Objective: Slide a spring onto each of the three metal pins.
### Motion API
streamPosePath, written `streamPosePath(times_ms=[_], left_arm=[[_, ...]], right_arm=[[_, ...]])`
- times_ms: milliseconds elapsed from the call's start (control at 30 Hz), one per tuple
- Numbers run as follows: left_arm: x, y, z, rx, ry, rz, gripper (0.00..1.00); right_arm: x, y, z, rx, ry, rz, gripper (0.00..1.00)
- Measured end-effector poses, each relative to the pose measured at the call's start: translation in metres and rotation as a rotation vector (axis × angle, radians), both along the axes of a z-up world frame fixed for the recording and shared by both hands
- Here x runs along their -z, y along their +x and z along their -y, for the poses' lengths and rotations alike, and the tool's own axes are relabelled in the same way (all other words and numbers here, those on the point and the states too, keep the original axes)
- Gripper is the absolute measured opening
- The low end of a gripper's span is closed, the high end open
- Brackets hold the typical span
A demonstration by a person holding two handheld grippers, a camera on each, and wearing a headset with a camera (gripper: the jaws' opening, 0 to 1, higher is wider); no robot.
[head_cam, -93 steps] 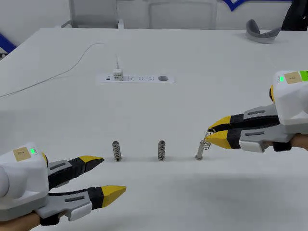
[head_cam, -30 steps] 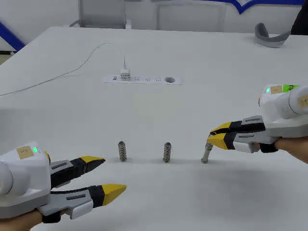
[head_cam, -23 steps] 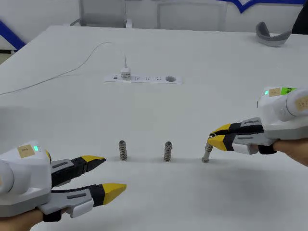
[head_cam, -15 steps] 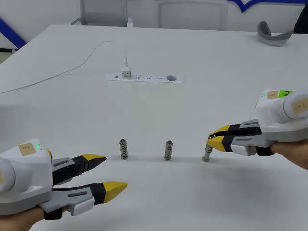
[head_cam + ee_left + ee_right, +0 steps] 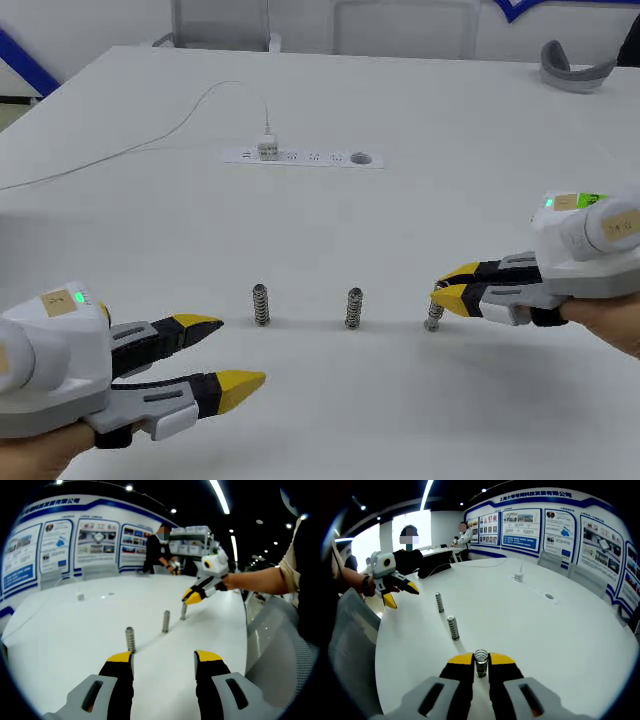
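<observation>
At the lower left of the head view, the left hand-held gripper [image 5: 238,350] hovers just above the table [image 5: 420,210]. Its yellow-tipped jaws are spread wide and hold nothing. They point toward the row of pins from well short of it. Its own view shows the same gap between the jaws [image 5: 164,656], with the row running away ahead.

Far back on the table lies a power strip [image 5: 303,157]. A plug [image 5: 267,150] sits in its left end, and a cable [image 5: 130,152] trails off to the left.

Three pins stand upright in a line across the near table, well apart from each other. The left pin [image 5: 261,304] [image 5: 130,639] [image 5: 439,602] carries a spring over its whole visible length. So does the middle pin [image 5: 354,307] [image 5: 165,621] [image 5: 453,627].

The right pin [image 5: 434,316] [image 5: 183,611] has the right spring [image 5: 480,664] on its upper part. How far down the spring reaches I cannot tell. The right hand-held gripper [image 5: 443,291] [image 5: 192,596] comes in level from the right, with its jaws nearly together, pinching that spring at the pin's top. In its own view the coil's open end sits between the two yellow tips [image 5: 481,656], touching both. The left hand-held gripper [image 5: 402,596] shows at the far end of the row.

A grey curved band [image 5: 575,70] lies at the table's far right corner.
</observation>
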State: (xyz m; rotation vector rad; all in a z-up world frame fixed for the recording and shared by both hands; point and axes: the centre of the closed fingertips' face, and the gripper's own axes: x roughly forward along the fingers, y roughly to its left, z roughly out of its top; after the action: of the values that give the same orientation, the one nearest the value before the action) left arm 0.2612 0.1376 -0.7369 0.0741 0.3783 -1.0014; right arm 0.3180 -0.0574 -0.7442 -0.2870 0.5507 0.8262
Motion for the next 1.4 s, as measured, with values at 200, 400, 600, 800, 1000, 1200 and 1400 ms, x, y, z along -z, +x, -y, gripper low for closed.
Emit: streamPosePath(times_ms=[200,400,600,800,1000,1200,1400], left_arm=[[-0.001,0.001,0.0,-0.001,0.0,0.004,0.49],[-0.001,0.001,0.0,-0.004,-0.002,0.005,0.49],[-0.003,0.001,0.0,-0.005,-0.002,0.008,0.49],[-0.002,0.002,-0.001,-0.006,0.0,0.007,0.49],[-0.003,0.002,-0.002,-0.011,0.0,0.008,0.49],[-0.004,0.003,-0.003,-0.014,-0.002,0.011,0.49],[-0.003,0.003,-0.004,-0.015,-0.001,0.009,0.5]], right_arm=[[0.003,0.001,0.0,0.002,-0.002,0.001,0.12],[0.006,0.001,0.0,0.006,-0.002,-0.003,0.12],[0.009,0.001,0.001,0.008,-0.004,-0.009,0.12],[0.013,0.001,0.001,0.006,-0.009,-0.012,0.12],[0.018,0.0,0.001,0.002,-0.023,-0.015,0.12],[0.018,0.001,0.001,0.006,-0.016,-0.015,0.12],[0.019,0.0,0.001,0.004,-0.022,-0.014,0.12]])
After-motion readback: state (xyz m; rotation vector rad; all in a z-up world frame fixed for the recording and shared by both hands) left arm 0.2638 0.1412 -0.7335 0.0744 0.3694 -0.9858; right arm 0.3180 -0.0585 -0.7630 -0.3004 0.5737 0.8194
